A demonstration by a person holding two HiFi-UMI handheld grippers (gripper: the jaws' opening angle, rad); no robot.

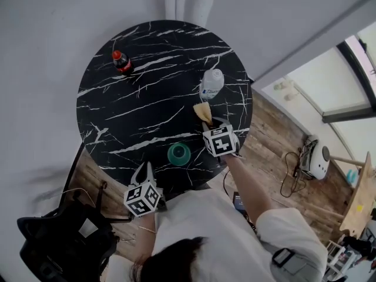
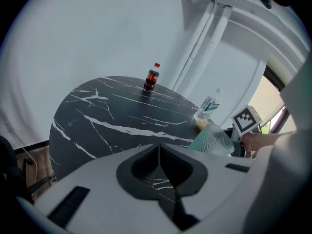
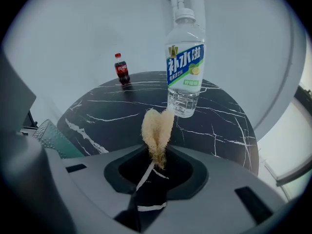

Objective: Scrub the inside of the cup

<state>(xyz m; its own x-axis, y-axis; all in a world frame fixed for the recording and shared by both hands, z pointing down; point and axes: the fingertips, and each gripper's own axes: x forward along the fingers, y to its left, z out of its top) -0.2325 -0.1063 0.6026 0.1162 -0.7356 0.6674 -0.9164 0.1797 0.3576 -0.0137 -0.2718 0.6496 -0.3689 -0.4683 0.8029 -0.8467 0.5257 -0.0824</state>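
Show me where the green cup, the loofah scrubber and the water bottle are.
Green cup (image 1: 179, 153): head view, its inner floor.
Loofah scrubber (image 3: 157, 126): right gripper view, its folded top.
Water bottle (image 3: 185, 67): right gripper view, its label.

Looking down on a round black desk veined in white, standing on a wooden floor beside a pale wall. Finding a red-capped cola bottle standing upright near the far left rim, and a clear water bottle with a blue-and-white label standing well apart from it toward the right rim. Seeing a black chair sitting by the near left edge and a white appliance lying on the floor off to the right.
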